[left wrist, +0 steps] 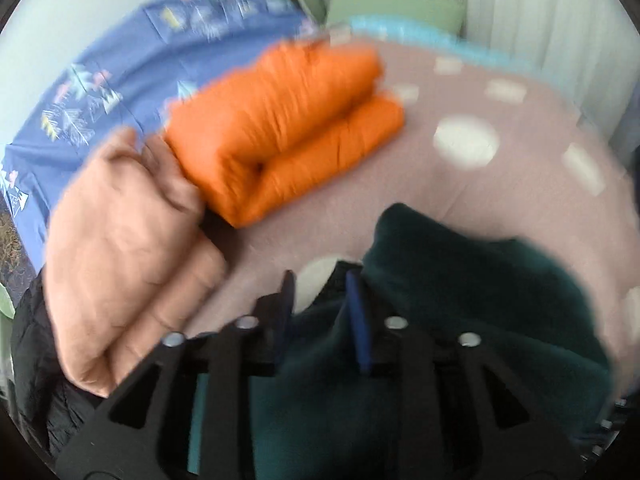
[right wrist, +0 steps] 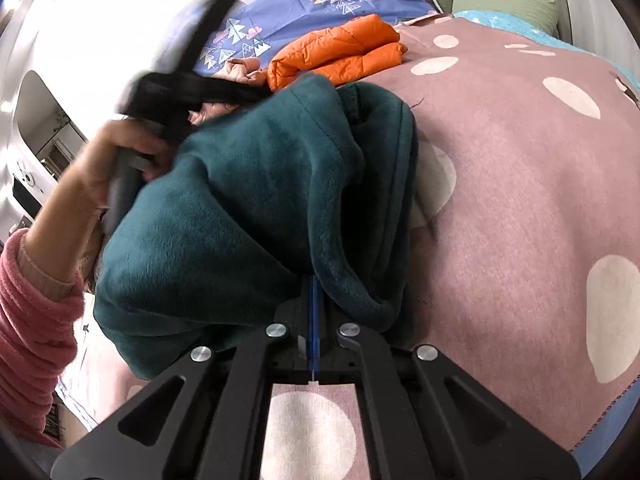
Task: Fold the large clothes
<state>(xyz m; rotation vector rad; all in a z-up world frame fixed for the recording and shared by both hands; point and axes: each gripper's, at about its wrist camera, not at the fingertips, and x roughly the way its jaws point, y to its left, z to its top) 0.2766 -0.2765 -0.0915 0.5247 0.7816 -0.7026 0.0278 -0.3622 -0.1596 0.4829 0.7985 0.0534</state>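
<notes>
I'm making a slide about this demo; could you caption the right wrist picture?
Right hand-held gripper shut on a dark green fleece garment over a dotted pink blanket, folded orange jacket behind.

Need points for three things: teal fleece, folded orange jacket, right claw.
teal fleece point(right wrist: 248, 200), right wrist view, on the broad plush face of the bunched garment.
folded orange jacket point(left wrist: 280, 120), left wrist view, on the top folded layer.
right claw point(right wrist: 314, 292), right wrist view, where the shut blue pads pinch the fleece hem.

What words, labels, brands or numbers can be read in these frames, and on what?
None can be read.
Blue sheet: printed trees, mountains and clouds only, no text.
Pink blanket: pale dots, no text.
Green fleece, orange jacket: no label visible.
Left wrist view is too blurred to show fine print.
</notes>
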